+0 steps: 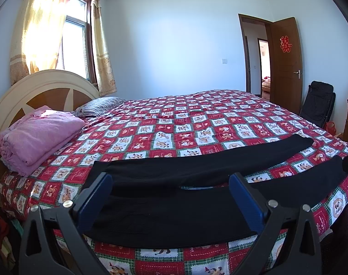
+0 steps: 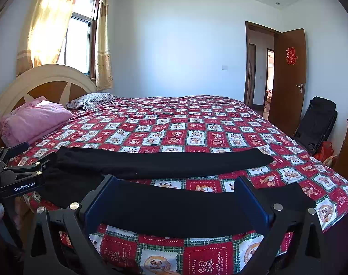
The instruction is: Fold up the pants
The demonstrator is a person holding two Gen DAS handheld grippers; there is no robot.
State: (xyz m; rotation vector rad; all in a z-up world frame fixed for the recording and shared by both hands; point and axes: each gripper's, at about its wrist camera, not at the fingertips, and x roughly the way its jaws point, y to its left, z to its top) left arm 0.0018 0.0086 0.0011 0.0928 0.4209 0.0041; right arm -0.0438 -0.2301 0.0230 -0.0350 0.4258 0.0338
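A pair of black pants (image 1: 196,171) is seen spread lengthwise along the near edge of a bed (image 1: 174,123) covered by a red-and-white cartoon-print quilt. The two legs are laid apart in a narrow V: the far leg (image 2: 164,162) runs flat toward the foot of the bed, while the near leg (image 2: 174,208) lies at the mattress edge. The waist end is placed toward the headboard side, where the legs meet.

No fold can be made out. The garment appears only to have been flattened and arranged, so the task is judged to be at its very start: the legs are not yet brought one over the other, and the lengthwise folds remain to be done.

The left tongs (image 1: 171,197) are held wide open above the waist section, with nothing gripped between the blue pads (image 1: 96,199). The right tongs (image 2: 177,201) are likewise spread wide, framing the near leg without closing on it; whether the pads touch the cloth cannot be told. In the right wrist view, the left device is glimpsed at the left margin, near the waist.

A folded pink blanket (image 1: 38,137) and a striped pillow (image 1: 100,106) lie by the headboard, well apart from the pants.
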